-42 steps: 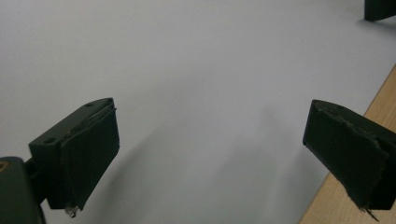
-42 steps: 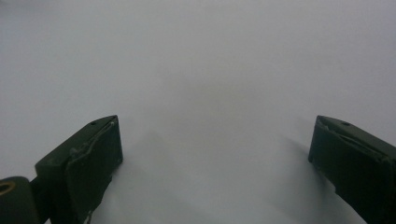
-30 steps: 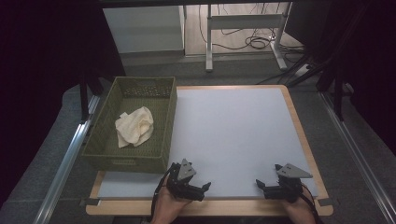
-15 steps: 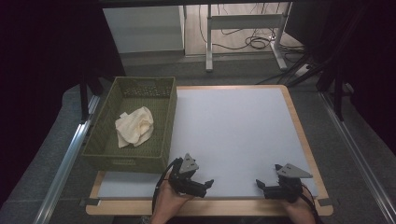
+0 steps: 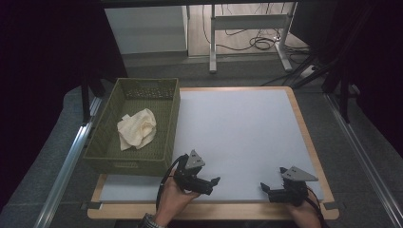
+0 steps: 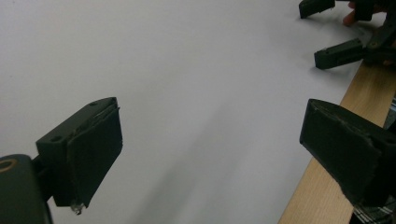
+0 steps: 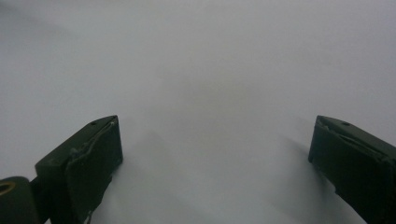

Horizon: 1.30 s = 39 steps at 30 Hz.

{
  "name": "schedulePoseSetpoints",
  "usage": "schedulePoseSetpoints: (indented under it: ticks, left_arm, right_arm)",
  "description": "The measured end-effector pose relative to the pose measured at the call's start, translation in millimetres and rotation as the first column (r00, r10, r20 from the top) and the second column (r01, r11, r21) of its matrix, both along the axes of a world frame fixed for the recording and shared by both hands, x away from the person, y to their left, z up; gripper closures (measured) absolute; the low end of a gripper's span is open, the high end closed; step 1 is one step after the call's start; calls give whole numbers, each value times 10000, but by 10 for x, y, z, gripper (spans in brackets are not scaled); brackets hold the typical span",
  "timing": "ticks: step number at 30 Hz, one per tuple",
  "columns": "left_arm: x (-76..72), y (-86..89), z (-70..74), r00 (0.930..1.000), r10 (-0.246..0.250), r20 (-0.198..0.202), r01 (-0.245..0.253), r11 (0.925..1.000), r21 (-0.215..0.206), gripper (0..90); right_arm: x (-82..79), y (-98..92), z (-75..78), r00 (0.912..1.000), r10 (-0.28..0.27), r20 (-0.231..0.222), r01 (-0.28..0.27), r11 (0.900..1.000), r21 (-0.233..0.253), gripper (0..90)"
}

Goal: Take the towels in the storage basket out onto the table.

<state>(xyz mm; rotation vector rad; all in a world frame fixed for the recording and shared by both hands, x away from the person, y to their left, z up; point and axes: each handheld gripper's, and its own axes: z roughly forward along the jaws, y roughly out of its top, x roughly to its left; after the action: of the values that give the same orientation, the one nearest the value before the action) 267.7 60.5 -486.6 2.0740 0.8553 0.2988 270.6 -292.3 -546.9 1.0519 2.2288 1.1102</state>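
Note:
A cream cloth [image 5: 137,128] lies crumpled inside a green woven basket [image 5: 127,164] at the table's left. My left gripper [image 5: 211,184] hovers low near the front edge, just right of the basket's near corner, with its jaws pointing right. In the left gripper view this gripper [image 6: 210,140] is open over the bare white mat [image 6: 177,70], nothing between its pads. My right gripper [image 5: 266,190] sits near the front right corner with its jaws pointing left. It stands open [image 7: 215,158] over the mat [image 7: 210,70] and holds nothing.
The white mat [image 5: 237,128] is framed by a wooden border [image 5: 304,128]. The right gripper's jaws [image 6: 337,52] appear far off in the left gripper view, beside the wooden front edge [image 6: 327,186]. Metal rails [image 5: 66,166] flank the table; desk legs and cables lie beyond.
My left gripper has drifted slightly right and away from the front edge. The right gripper, basket and cloth have stayed put.

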Motion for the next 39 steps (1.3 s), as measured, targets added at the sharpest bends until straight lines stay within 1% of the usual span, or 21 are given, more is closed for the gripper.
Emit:
schedulePoseSetpoints:
  ticks: [2,6,8,14,17,18,19,20,22,25,26,27,28,29,30,32,34,35,36,37,39]
  left_arm:
    - [16,-8,27,10000,-34,-3,34,9999,-99,58]
    - [40,-27,67,9999,-100,-21,100,9999,-30,50]
    - [68,-32,111,9999,-126,-11,126,9999,63,46]
    - [134,-11,228,9998,-212,21,212,9997,140,36]
    - [167,-14,295,9995,-326,43,325,9989,348,33]
    - [167,-14,295,9995,-326,43,325,9989,348,32]
    - [186,-19,345,9993,-365,82,361,9982,487,30]
    - [186,-19,345,9993,-365,82,361,9982,487,30]
    - [216,-17,433,9990,-429,78,423,9969,667,29]
    - [269,-4,513,9990,-436,24,433,9961,772,26]
    - [269,-4,513,9990,-436,24,433,9961,772,25]
    - [314,14,557,9992,-404,-25,405,9958,827,24]
    - [314,14,557,9992,-404,-25,405,9958,827,24]
    - [358,37,600,9993,-371,-16,371,9952,903,24]
    - [358,37,600,9993,-371,-16,371,9952,903,24]
    - [423,74,658,9994,-333,-18,333,9943,1013,23]
    - [448,88,672,9995,-306,-61,311,9939,1053,23]
    - [504,123,690,9995,-269,-159,284,9940,1054,22]
    - [504,123,690,9995,-269,-159,284,9940,1054,23]
    - [561,168,701,9995,-199,-233,224,9936,1106,23]
    - [593,199,705,9996,-111,-261,139,9938,1102,23]
  right_arm:
    - [1,0,-1,10000,14,2,-14,10000,10,28]
    - [1,0,-1,10000,11,0,-11,10000,15,28]
    - [1,0,-1,10000,4,0,-4,10000,24,28]
    - [0,2,0,10000,1,-18,-1,10000,50,28]
    - [3,0,-1,10000,16,26,-16,10000,29,28]
    - [3,0,-1,10000,16,26,-16,10000,29,28]
    - [2,2,-3,10000,8,23,-8,10000,51,28]
    - [2,2,-3,10000,8,23,-8,10000,51,28]
    - [2,2,-2,10000,0,14,0,10000,55,28]
    - [2,-1,-1,10000,21,14,-21,10000,18,28]
    - [2,-1,-1,10000,21,14,-21,10000,18,28]
    - [3,0,-3,10000,22,35,-22,10000,31,28]
    - [3,0,-3,10000,21,36,-21,10000,30,28]
    - [3,0,-3,10000,22,34,-22,10000,32,28]
    - [4,0,-3,10000,24,36,-24,10000,31,28]
    - [4,0,-3,10000,20,34,-20,10000,31,28]
    - [4,0,-3,10000,23,35,-24,10000,31,28]
    - [4,0,-3,10000,21,36,-21,10000,31,28]
    - [4,0,-3,10000,21,36,-21,10000,31,28]
    - [4,0,-3,10000,21,35,-21,10000,31,28]
    - [3,0,-3,10000,20,33,-21,10000,32,28]
